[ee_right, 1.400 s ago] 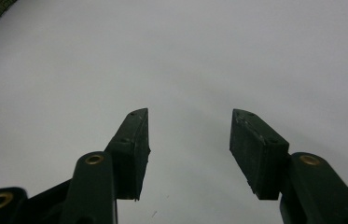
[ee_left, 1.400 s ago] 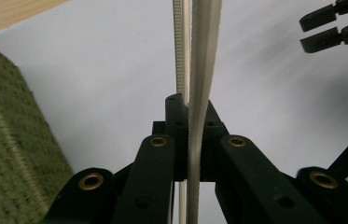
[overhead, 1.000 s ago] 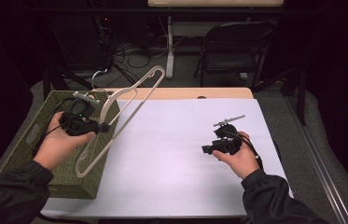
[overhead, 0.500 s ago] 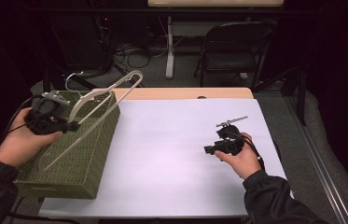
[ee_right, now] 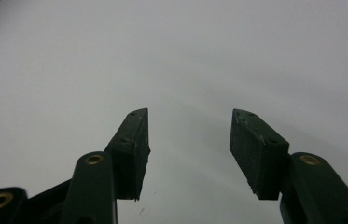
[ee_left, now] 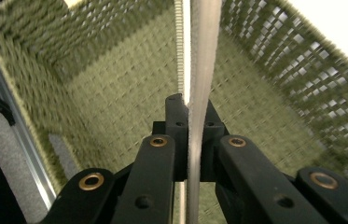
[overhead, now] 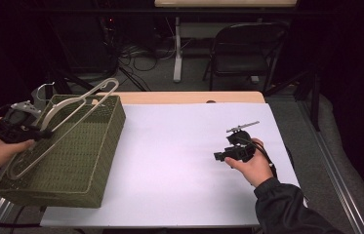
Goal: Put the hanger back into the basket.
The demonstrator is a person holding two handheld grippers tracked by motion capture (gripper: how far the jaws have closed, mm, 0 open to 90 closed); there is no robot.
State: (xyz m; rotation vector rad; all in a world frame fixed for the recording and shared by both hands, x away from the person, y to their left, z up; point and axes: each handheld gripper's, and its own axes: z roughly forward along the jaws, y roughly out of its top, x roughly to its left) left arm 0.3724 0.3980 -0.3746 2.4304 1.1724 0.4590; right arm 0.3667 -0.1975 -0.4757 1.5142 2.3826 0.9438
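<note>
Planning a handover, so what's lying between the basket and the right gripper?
Nothing: the high view shows bare white table between the basket and the right gripper.

The basket (overhead: 87, 146) is olive green with a woven, open-grid pattern on its walls. The hanger (overhead: 62, 122) is pale beige, almost cream. Both grippers, left (overhead: 40, 132) and right (overhead: 217, 157), are black, with brass-coloured rivets. The table (overhead: 179, 146) is plain white, edged in light wood at the back.
</note>
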